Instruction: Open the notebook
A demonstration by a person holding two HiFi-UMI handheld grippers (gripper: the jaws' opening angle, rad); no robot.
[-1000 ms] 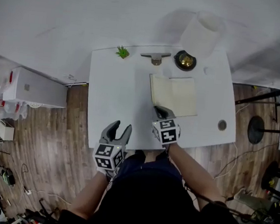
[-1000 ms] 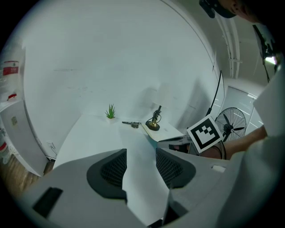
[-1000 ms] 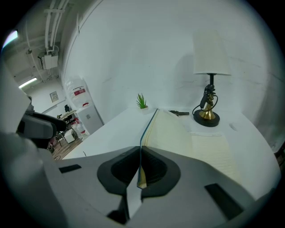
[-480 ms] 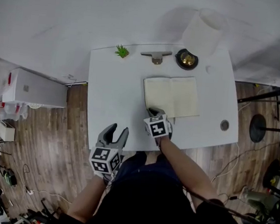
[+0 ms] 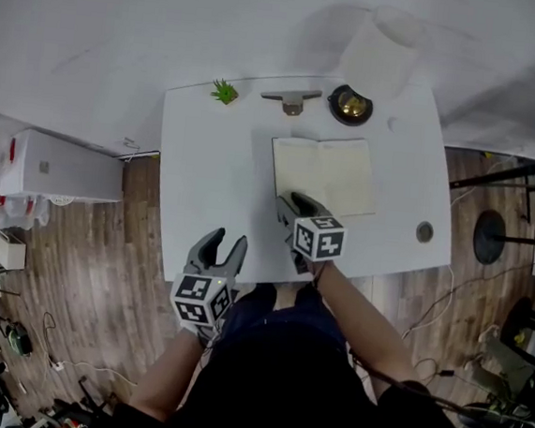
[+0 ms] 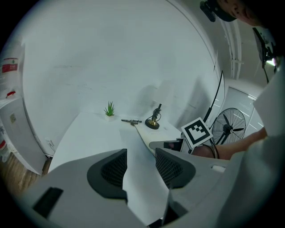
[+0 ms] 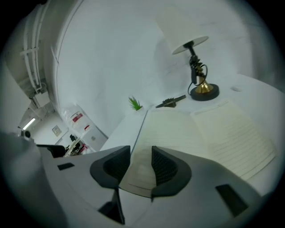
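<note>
Open cream lined notebook flat on the white worktop.
The right gripper has just been opening its jaws, which stand apart over the notebook's lower-left corner; the left gripper has its jaws apart and empty.

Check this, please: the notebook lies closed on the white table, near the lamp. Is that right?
One point is wrong: the notebook lies open, with two pages showing, as the right gripper view shows plainly. The rest stands: it lies on the white table, near the lamp.

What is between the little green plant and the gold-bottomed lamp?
A small grey T-shaped metal piece lies between the little green plant and the gold-based lamp, seen in the head view.
</note>
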